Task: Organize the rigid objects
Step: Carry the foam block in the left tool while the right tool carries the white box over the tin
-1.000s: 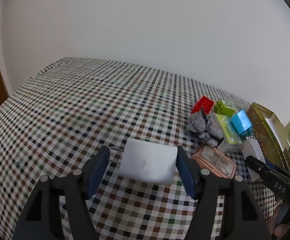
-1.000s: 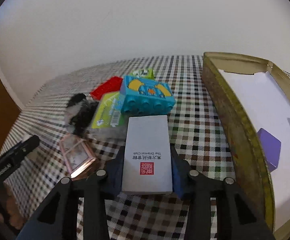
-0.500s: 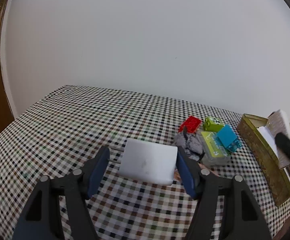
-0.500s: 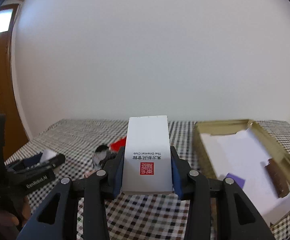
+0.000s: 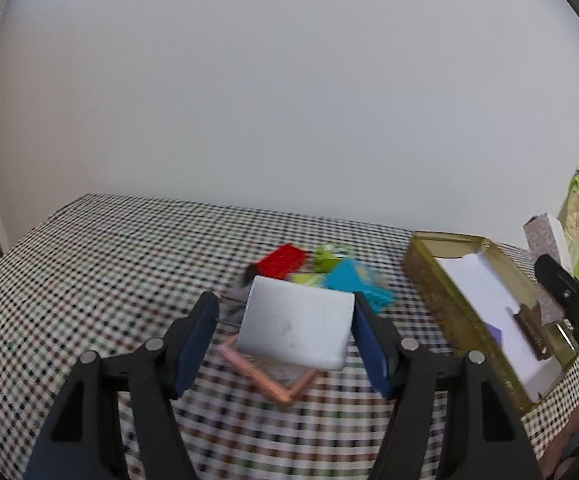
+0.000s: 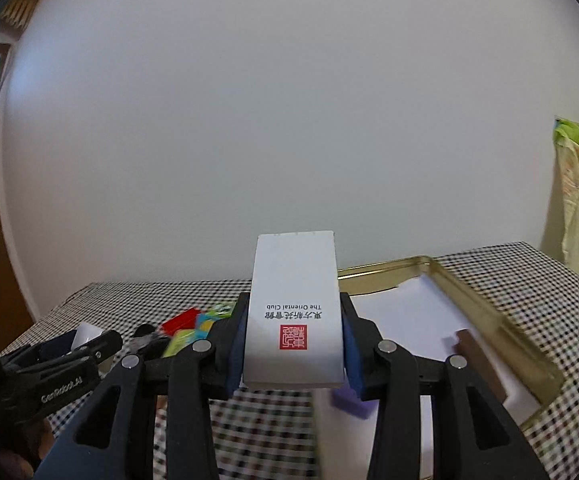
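Right wrist: white box (image 6: pixel 294 312) bears red seal.

Black-and-white checked tablecloth (image 5: pixel 109 264), gold tin (image 5: pixel 441 284), red brick (image 5: pixel 283 261).

pile of blocks (image 5: pixel 321 276): ahead of left gripper (image 5: pixel 285 336) | tin tray (image 5: pixel 441 296): right of pile, on checked cloth (image 5: pixel 109 264)

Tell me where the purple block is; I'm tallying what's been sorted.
In the right wrist view, the purple block lies inside the gold tin on its white lining, near the brown piece.
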{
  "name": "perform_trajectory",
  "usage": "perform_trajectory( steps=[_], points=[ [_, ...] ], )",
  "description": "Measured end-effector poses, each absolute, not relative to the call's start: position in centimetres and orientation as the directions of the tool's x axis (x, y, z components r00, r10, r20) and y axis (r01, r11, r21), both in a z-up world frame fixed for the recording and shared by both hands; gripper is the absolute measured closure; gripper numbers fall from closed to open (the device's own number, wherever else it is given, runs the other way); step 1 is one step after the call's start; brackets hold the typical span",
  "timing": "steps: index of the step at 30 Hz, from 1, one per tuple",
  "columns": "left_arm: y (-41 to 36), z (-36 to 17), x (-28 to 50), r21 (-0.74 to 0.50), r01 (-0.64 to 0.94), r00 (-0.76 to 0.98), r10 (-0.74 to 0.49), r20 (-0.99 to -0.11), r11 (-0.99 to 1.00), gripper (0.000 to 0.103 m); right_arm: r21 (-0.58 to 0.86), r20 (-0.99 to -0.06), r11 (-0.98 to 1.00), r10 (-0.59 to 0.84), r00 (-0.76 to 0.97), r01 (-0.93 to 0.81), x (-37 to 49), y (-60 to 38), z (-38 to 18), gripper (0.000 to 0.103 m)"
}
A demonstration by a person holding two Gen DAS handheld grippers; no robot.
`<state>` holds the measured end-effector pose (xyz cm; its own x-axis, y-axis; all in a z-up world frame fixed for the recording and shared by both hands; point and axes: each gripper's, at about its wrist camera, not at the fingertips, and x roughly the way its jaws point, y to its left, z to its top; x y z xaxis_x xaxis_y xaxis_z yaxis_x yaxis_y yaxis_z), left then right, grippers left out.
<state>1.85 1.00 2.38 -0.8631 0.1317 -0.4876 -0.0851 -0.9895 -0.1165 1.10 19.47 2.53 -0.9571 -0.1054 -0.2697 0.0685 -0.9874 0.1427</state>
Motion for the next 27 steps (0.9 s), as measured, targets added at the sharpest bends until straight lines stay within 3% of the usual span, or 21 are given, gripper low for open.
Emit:
perform_trajectory(
  steps=[15, 27],
  points=[
    [10.4, 4.6, 2.2, -0.068, -0.211, -0.860, 0.219, -0.460, -0.975, 0.037, 0.149, -0.263, -0.988, 0.004, -0.965, -0.045, 0.3, 25.8, 3.0, 0.060],
    [15.7, 4.1, 1.8, -0.073, -0.306, -0.815, 0.301, -0.494, -0.949, 0.037, 0.135, -0.308, -0.979, 0.106, -0.945, -0.154, -0.7, 30.8, 2.9, 0.060]
  ],
)
